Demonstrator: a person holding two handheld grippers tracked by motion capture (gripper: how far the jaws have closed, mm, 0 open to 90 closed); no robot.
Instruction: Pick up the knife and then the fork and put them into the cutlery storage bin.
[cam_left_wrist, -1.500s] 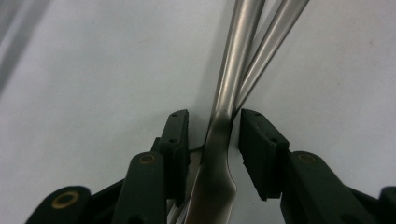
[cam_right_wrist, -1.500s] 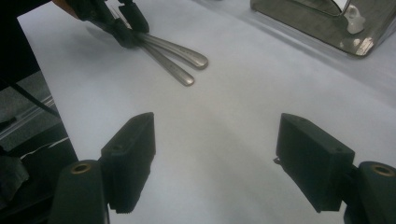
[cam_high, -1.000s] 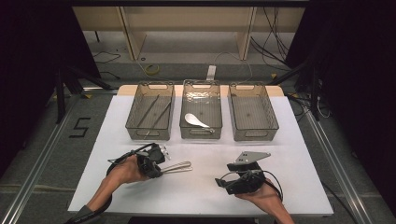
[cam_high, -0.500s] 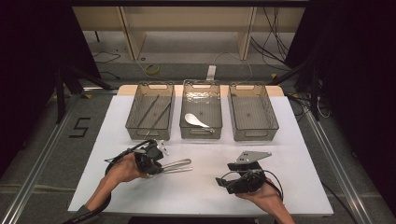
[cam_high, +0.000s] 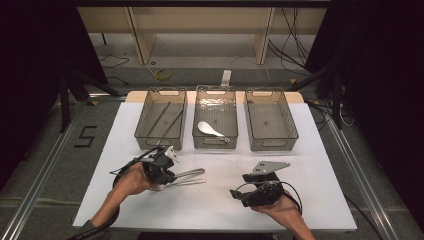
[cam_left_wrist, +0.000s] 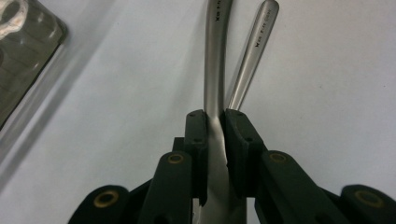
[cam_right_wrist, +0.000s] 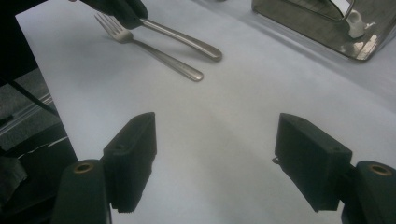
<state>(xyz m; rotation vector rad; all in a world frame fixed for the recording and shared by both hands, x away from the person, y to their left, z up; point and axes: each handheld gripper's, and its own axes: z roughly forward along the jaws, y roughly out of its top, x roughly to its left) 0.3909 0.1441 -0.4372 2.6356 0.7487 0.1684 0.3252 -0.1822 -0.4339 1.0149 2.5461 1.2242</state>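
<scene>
Left bin (cam_high: 161, 120): stood at the left of the row of three clear bins at the far side of the white table (cam_high: 320, 165); two thin dark sticks lay slanted inside it.
Left gripper (cam_high: 167, 175): sat low over the table just in front of the left bin, jaws pointing toward the table's middle; it was clenched on a steel utensil (cam_left_wrist: 215, 70).
Grasp: in the left gripper view the two black pads pressed on the utensil's flattened neck from both sides, with the handle running straight out ahead of them. Which kind of utensil it was could not be told, as its head was hidden in the jaws.
Fork (cam_right_wrist: 154, 51): lay on the table just beside the gripped utensil, handle nearly parallel to it and tines toward the left gripper; free of the pads.
Middle bin (cam_high: 215, 122): held a white spoon (cam_high: 210, 129) on its floor.
Right gripper (cam_right_wrist: 215, 163): held low over bare table near the front edge, well apart from the cutlery; jaws spread wide with nothing between them.
Right bin (cam_high: 270, 120): stood at the right end of the row.
</scene>
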